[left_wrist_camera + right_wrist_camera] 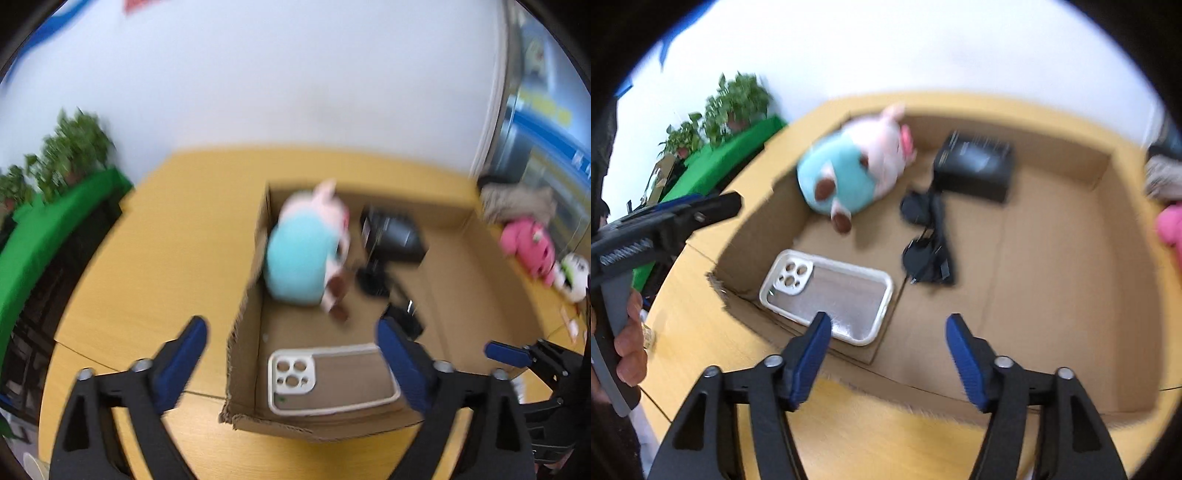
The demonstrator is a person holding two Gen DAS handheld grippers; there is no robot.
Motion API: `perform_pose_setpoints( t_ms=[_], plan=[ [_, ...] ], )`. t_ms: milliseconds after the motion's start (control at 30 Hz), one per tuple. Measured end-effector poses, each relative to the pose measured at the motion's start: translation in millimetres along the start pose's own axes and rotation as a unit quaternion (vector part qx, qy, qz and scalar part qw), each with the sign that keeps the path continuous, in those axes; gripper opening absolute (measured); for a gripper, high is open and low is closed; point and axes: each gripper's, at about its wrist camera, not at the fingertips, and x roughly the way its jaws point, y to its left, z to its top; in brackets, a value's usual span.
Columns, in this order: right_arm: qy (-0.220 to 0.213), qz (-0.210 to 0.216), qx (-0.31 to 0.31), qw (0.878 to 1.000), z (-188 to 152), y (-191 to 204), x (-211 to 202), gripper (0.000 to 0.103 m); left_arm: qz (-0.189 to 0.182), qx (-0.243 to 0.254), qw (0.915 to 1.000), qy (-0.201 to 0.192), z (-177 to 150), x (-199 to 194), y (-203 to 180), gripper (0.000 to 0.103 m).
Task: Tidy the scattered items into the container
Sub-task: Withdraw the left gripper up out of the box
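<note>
An open cardboard box sits on the yellow table. In it lie a pink and teal pig plush, a white phone case, a black box and a black cable bundle. My left gripper is open and empty above the box's near left corner. My right gripper is open and empty over the box's near edge. A pink plush lies on the table right of the box.
A white toy and a beige cloth heap lie near the pink plush. A green bench with potted plants runs along the left. A white wall stands behind the table.
</note>
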Motion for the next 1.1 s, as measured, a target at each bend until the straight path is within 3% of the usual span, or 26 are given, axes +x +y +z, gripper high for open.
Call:
perform_pose_setpoints(
  t_ms=[33, 133, 600, 1100],
  plan=[
    [-0.018, -0.013, -0.004, 1.0, -2.4, 0.9, -11.3, 0.073, 0.008, -0.006, 0.9996, -0.028, -0.9, -15.4, -2.9, 0.103],
    [-0.055, -0.052, -0.002, 0.997, -12.1, -0.3, -38.9, 0.077, 0.007, -0.021, 0.9981, -0.058, -6.0, -37.1, -10.2, 0.103],
    [-0.089, -0.078, 0.014, 0.993, -45.7, -21.8, -94.4, 0.077, -0.025, 0.003, 0.9978, -0.061, -26.2, -67.3, -65.6, 0.103],
    [-0.091, -0.078, 0.037, 0.992, -55.6, -42.7, -96.6, 0.077, -0.031, 0.009, 0.998, -0.055, -30.6, -68.2, -86.5, 0.103]
  ],
)
